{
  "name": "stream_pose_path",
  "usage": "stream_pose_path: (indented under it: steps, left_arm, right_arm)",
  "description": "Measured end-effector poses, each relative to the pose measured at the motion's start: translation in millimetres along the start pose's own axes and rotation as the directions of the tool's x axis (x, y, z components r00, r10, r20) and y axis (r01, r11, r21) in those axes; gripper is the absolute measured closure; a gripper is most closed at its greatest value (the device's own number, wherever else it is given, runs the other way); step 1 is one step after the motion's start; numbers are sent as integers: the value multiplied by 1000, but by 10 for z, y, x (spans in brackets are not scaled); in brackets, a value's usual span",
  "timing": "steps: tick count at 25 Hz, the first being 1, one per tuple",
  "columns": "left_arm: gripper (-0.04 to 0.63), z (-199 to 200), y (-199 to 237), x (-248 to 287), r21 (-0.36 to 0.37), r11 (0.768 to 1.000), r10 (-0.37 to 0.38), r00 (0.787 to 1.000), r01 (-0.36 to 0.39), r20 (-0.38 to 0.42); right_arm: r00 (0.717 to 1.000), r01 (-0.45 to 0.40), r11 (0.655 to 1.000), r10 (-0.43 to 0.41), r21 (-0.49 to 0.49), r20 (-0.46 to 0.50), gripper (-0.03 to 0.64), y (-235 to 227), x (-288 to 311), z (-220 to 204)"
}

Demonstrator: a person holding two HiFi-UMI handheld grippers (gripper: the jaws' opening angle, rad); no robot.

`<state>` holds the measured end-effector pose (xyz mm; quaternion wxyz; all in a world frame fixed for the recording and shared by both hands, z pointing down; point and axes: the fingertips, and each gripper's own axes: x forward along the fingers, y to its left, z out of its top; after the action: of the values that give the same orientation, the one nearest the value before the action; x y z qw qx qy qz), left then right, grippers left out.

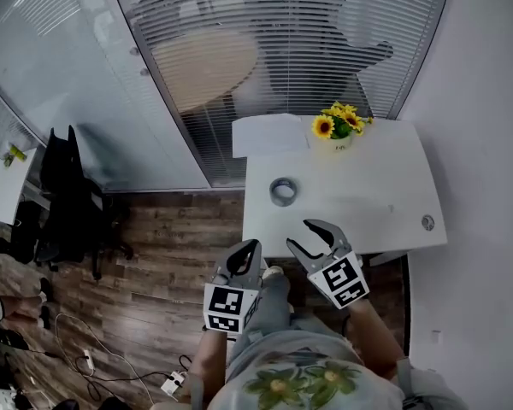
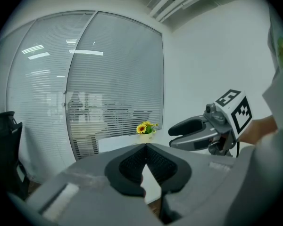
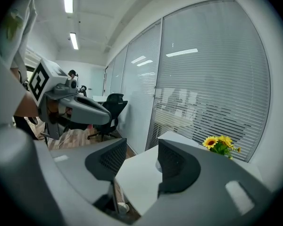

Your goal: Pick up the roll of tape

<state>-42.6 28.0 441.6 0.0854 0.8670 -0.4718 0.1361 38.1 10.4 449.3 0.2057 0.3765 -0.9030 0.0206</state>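
The right gripper [image 1: 299,234] had its jaws spread wide with nothing between them, hovering at the near edge of the white table [image 1: 385,212]. The left gripper [image 1: 250,248] had its jaws pressed together at the tips, empty, just off the table's edge above the wood floor [image 1: 154,246]. The roll of tape [image 1: 283,191] lay flat on the table ahead of the right gripper, clear of both claws. At the far edge, a small white pot [image 1: 341,143] held yellow sunflowers [image 1: 338,122].
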Motion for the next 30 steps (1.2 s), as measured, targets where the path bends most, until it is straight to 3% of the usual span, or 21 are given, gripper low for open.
stream_pose_path:
  steps: [17,30]
  left_arm:
    - [592,-17,472,553,-49,999,3,999,-4,-35]
    - [591,-98,877,959,-107,994,5,998,-12,-70]
  right_arm:
    - [995,-48,998,46,-27,-86,403,-391,722,-148]
    - [973,-118,992,109,-35,-202,403,-582,1275,-381]
